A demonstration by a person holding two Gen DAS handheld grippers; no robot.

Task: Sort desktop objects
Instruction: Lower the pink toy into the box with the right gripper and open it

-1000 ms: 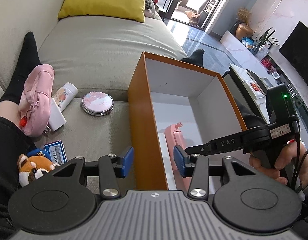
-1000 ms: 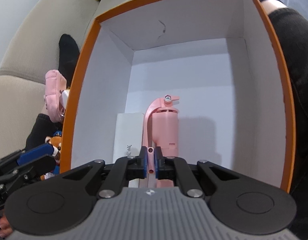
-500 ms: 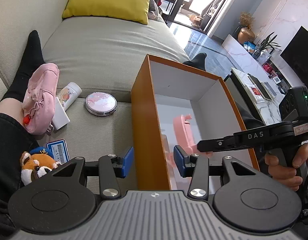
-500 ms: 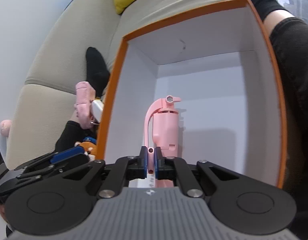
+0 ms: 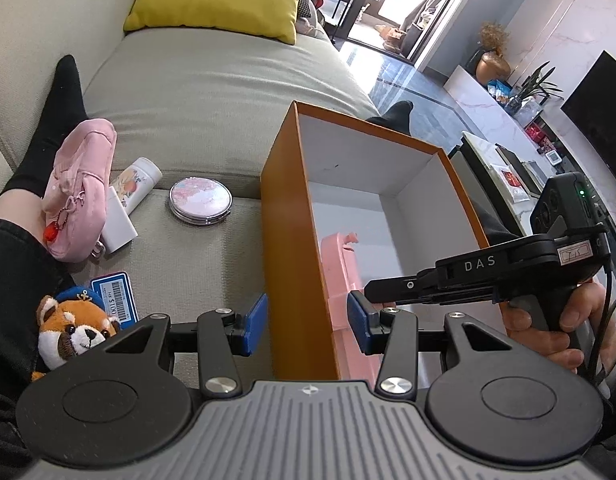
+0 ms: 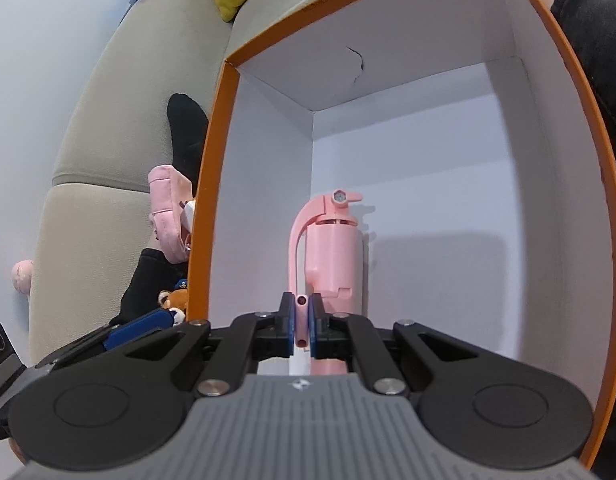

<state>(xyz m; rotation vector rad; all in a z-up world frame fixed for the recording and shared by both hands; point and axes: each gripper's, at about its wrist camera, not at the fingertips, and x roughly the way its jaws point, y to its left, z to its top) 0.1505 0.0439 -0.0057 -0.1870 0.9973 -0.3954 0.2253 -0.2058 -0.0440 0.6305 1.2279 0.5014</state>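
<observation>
Two of my right fingers point(image 6: 302, 322) are pressed on the thin hose of a pink toy extinguisher point(image 6: 334, 256), which I hold inside the orange box point(image 6: 211, 208), above its white floor. My left fingers point(image 5: 307, 318) are spread wide and hold nothing; they straddle the box's near left wall, one pad outside, one inside.

I judge the sorting to be at an early stage. The extinguisher is in the box but not let go, and a sliver of something white shows just below my right fingers; I cannot tell what it is. To the left, on the sofa point(image 5: 211, 88), several things wait: a round pink mirror point(image 5: 200, 201), a pink pouch point(image 5: 81, 184), a small printed tube point(image 5: 136, 179), a white block point(image 5: 117, 222), a blue card point(image 5: 116, 297) and a plush red panda point(image 5: 73, 330).

The left view shows that whole row and my right hand on its handle. The right view shows the pinch itself and the extinguisher's whole body, half hidden from the left by the box wall.
</observation>
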